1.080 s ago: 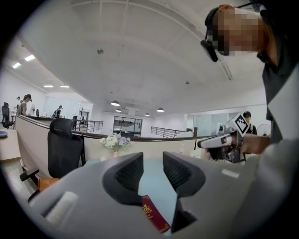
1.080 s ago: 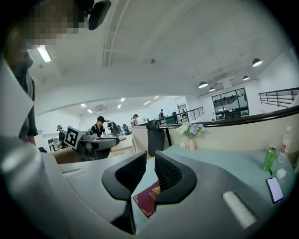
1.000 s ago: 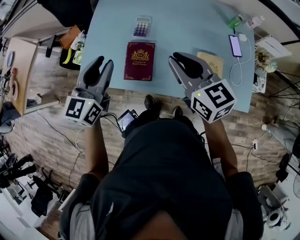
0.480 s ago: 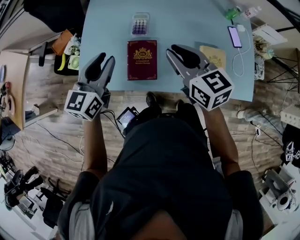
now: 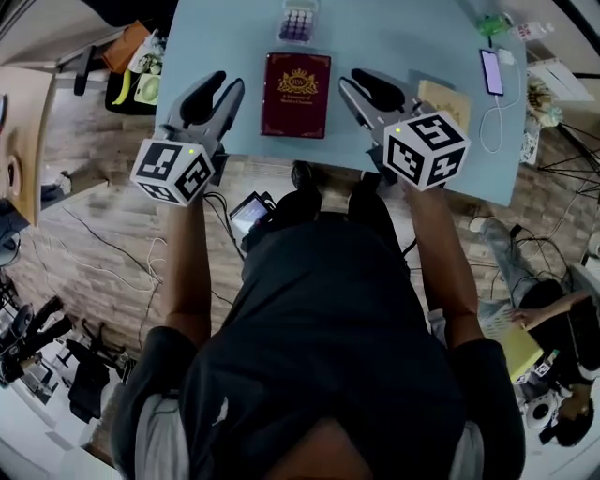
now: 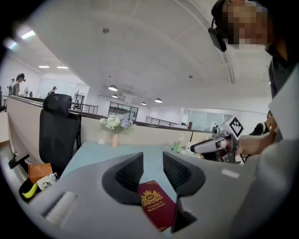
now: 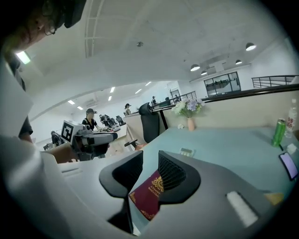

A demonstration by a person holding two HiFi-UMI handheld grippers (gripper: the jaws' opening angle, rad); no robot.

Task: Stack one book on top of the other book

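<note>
A maroon book point(image 5: 295, 94) with a gold crest lies flat on the light blue table point(image 5: 394, 37) near its front edge. To its right lies a tan book point(image 5: 448, 101), partly hidden behind my right gripper point(image 5: 366, 86). That gripper hovers over the front edge between the two books, its jaws opening with nothing between them. My left gripper point(image 5: 220, 89) hovers left of the maroon book, open and empty. Past each gripper's jaws, the left gripper point(image 6: 153, 164) and the right gripper point(image 7: 150, 164), the maroon book point(image 6: 156, 204) point(image 7: 148, 196) shows on the table beyond.
A calculator point(image 5: 298, 21) sits behind the maroon book. A phone point(image 5: 493, 73) on a white cable and a green can point(image 5: 494, 23) are at the back right. A flower vase point(image 7: 190, 123) stands at the far edge. A black office chair point(image 6: 58, 135) stands left of the table.
Both grippers have come down and forward to the table's front edge, one on each side of the maroon book. The right jaws have parted.
</note>
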